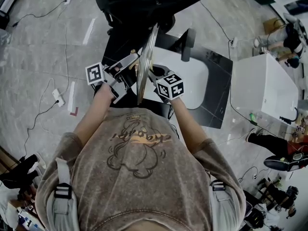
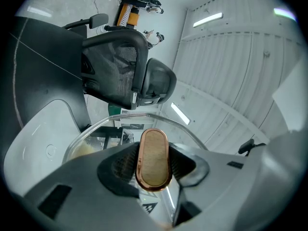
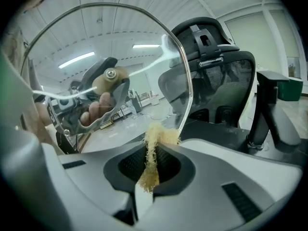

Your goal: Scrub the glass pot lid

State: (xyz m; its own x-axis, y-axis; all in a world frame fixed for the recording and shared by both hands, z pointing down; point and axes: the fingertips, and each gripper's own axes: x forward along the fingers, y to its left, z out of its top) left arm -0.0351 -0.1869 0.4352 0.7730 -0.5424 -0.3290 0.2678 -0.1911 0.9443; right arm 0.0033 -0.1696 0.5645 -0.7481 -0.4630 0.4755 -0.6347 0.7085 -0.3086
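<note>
- Noted black mesh office chair (image 1: 144, 4) standing beyond both grippers.
- Found round metal-rimmed glass pot lid (image 3: 106, 57) held upright in mid-air before the chair, edge-on in head view.
- Confirmed left gripper (image 2: 153, 161) clamped on lid's copper-coloured oval handle (image 2: 153, 148).
- Confirmed right gripper (image 3: 149, 167) clenched on pale yellow fibrous scrubber (image 3: 154, 141), tuft touching lid's lower rim.

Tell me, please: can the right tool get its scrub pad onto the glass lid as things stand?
Probably yes. The left tool holds the lid upright by its handle, and the scrub pad in the right tool seems to touch the lid's lower rim. Nothing stands between them.
</note>
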